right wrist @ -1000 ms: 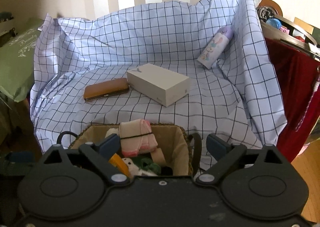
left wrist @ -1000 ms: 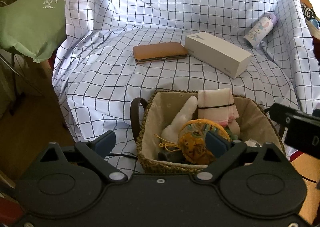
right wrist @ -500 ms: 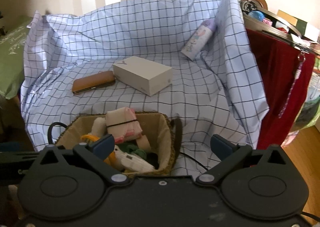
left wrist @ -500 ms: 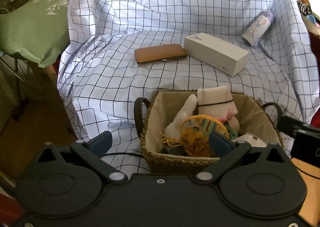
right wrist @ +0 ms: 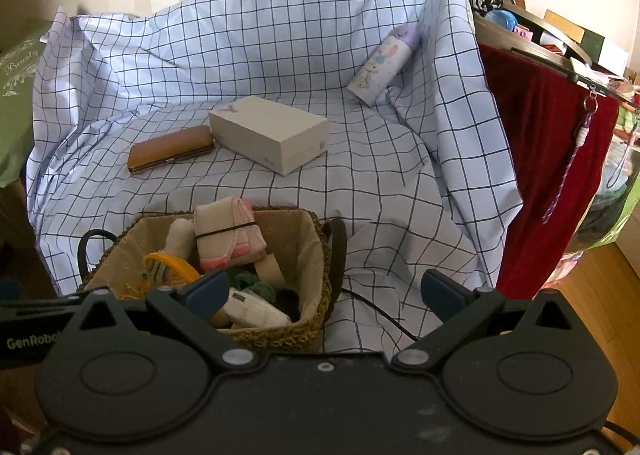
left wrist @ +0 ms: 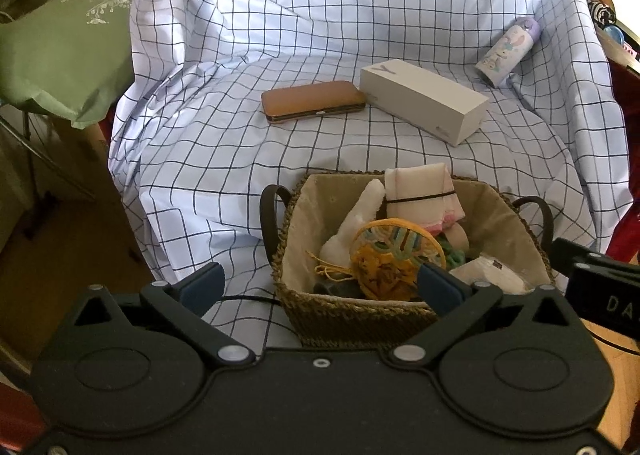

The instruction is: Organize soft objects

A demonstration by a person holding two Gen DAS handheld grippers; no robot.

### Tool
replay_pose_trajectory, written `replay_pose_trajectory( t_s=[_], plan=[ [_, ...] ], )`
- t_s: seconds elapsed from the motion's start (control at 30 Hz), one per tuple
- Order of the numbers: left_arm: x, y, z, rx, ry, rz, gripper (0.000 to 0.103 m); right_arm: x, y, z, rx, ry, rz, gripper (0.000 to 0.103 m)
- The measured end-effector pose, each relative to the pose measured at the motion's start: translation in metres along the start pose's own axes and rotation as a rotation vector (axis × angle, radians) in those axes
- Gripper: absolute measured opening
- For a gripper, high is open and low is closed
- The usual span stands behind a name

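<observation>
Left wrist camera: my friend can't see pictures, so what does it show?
A woven basket full of soft things, like a banded folded cloth and a round yellow crocheted piece, sits on a checked sheet just ahead of the open, empty left gripper. Behind it lie a brown case, a white box and a cartoon bottle.

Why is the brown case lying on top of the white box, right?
Not on top. In the left wrist view the brown case lies flat on the checked cloth beside the white box, at its end.

Basket (left wrist: 352, 319) before case (left wrist: 314, 100) and box (left wrist: 424, 99); bottle (left wrist: 508, 51) rightmost.
</observation>
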State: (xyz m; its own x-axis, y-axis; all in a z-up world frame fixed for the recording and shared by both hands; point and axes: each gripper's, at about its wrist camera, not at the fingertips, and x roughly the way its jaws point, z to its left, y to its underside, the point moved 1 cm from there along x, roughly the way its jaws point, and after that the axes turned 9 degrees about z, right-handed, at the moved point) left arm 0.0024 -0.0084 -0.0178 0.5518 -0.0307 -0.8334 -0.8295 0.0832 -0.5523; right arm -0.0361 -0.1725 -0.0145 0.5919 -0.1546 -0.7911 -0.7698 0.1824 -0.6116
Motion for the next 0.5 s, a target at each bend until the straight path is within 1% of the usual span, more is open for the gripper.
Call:
replay_pose_trajectory(
  t_s=[0.5],
  plan=[
    [0.0004,0.0010,0.0024,-0.022,0.002,0.020,0.099,0.0020,0.0010,0.0017,-0.006,0.001,0.017,0.103]
  ],
)
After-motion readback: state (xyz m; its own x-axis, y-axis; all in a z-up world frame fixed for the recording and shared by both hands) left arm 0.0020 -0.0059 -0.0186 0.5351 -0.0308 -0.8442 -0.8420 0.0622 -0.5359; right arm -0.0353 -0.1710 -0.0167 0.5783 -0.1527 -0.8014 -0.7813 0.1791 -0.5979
